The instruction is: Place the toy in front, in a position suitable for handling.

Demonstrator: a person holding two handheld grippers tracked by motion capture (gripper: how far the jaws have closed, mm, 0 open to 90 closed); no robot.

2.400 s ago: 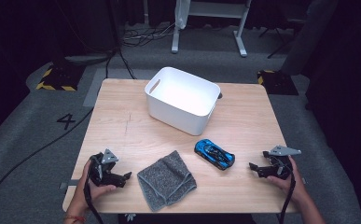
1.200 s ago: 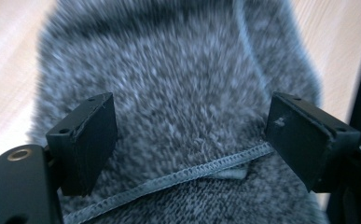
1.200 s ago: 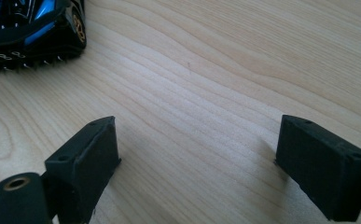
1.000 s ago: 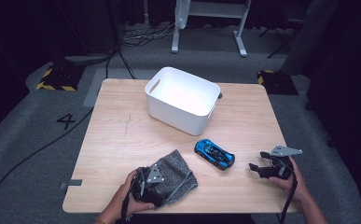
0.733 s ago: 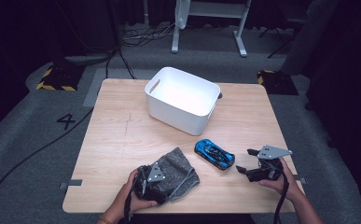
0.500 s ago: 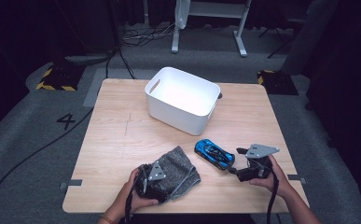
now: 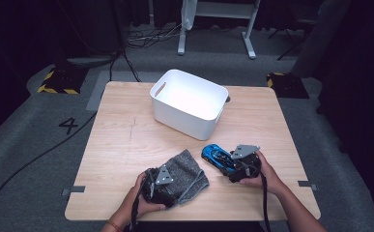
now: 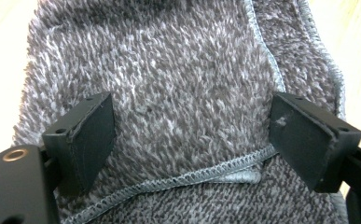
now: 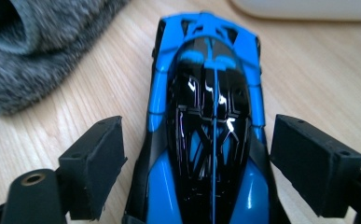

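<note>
A folded grey fleece cloth (image 7: 187, 174) lies near the table's front edge. My left gripper (image 7: 161, 182) sits over its near-left corner; in the left gripper view the open left gripper (image 8: 192, 135) spans the cloth (image 8: 178, 79), its jaws wide apart and not pinching. A blue and black toy car (image 7: 217, 156) rests to the right of the cloth. My right gripper (image 7: 238, 166) reaches it from the near right. In the right gripper view the open right gripper (image 9: 201, 163) straddles the car (image 9: 208, 135), with a gap on each side.
A white plastic bin (image 7: 189, 103) with a handle slot stands at the table's back middle. The wooden table (image 7: 122, 140) has bare wood on its left half and right edge. Cables and a stand base lie on the floor beyond.
My left gripper moved right from the table's front left onto the cloth. My right gripper slid left from the front right until its jaws flank the toy car.
</note>
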